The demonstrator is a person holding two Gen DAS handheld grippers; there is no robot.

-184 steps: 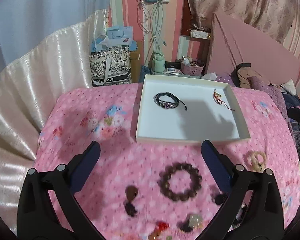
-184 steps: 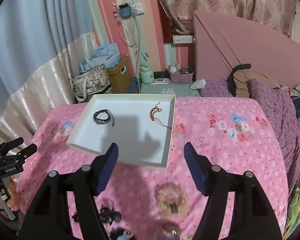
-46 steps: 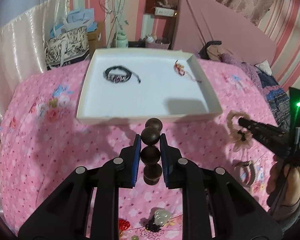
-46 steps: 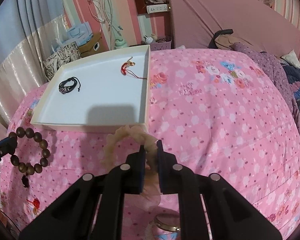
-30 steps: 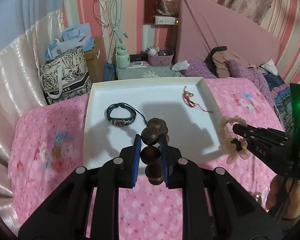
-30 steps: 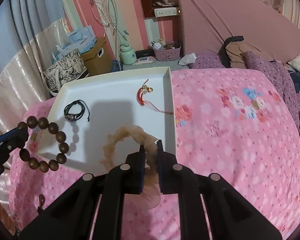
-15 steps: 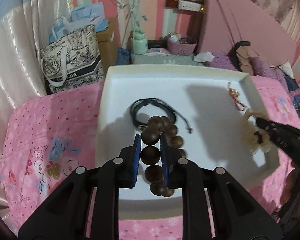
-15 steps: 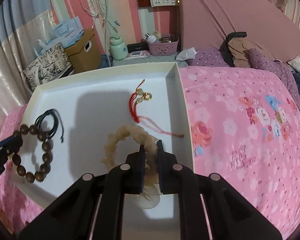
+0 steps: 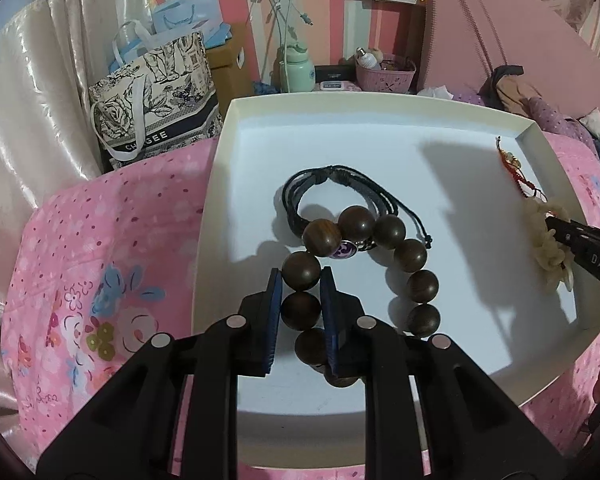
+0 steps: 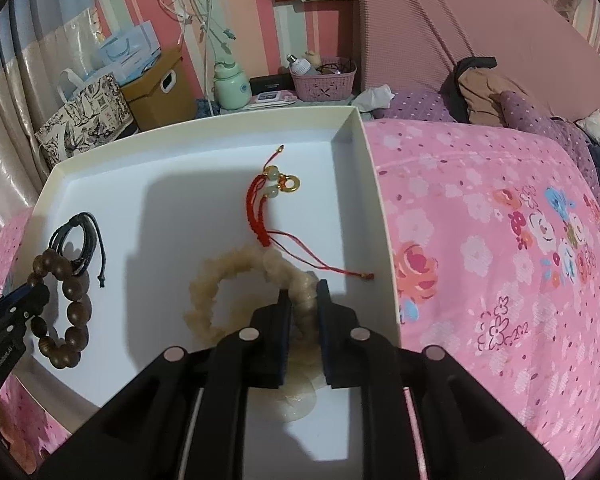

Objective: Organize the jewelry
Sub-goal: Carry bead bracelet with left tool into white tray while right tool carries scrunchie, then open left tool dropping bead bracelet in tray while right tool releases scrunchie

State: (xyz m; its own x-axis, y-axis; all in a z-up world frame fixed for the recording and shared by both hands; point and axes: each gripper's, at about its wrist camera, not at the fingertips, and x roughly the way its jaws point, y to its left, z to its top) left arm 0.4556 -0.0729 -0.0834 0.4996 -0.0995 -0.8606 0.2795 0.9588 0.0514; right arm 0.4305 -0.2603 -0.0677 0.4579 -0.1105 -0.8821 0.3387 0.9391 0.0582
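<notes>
Left view: gripper clamped on beads, lowered into tray onto cord band, apparently for release.

Right view: gripper jaws opening around pale bracelet, resting in tray beside red charm.

1. Wooden bead bracelet, on the pink bedspread approx 6 s ago, now lies inside the white tray, draped over the black cord bracelet; left tool grips its beads.
2. Cream bracelet, also off the bedspread, now sits on the tray floor, touching the red cord charm.
3. Right tool is down in the tray w/ it; jaws opening, bracelet between them.
</notes>
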